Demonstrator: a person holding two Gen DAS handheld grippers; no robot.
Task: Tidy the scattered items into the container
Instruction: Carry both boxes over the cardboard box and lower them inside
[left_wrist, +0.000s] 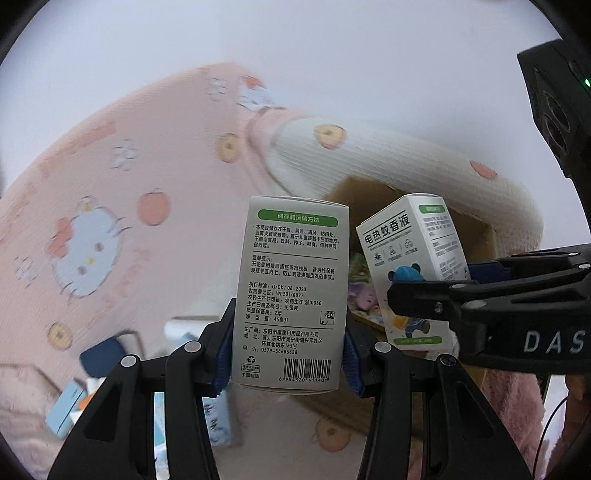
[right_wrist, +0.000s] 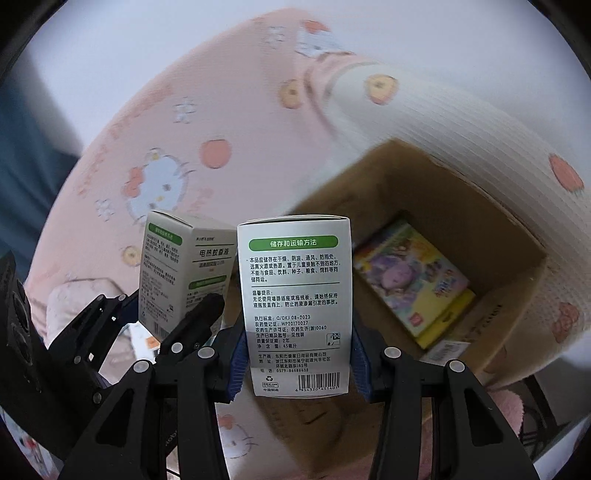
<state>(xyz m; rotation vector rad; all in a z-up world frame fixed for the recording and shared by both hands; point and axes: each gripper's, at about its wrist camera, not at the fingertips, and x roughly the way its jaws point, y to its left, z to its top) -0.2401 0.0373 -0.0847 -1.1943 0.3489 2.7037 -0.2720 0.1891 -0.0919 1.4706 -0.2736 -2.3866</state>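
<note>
Left jaws: my left gripper (left_wrist: 286, 356) clamps a glossy white carton (left_wrist: 291, 291) upright between blue ribbed pads.
Right jaws: my right gripper (right_wrist: 297, 363) squeezes a matching second carton (right_wrist: 295, 306).
Container: brown cardboard box (right_wrist: 491, 295) at 2 o'clock on pink printed bedding (right_wrist: 177, 122).
Right view only: colourful flat pack (right_wrist: 410, 280) on the box floor.

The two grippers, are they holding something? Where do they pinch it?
Yes. The left gripper pinches one white box by its lower side edges. The right gripper pinches a matching white box likewise.
</note>
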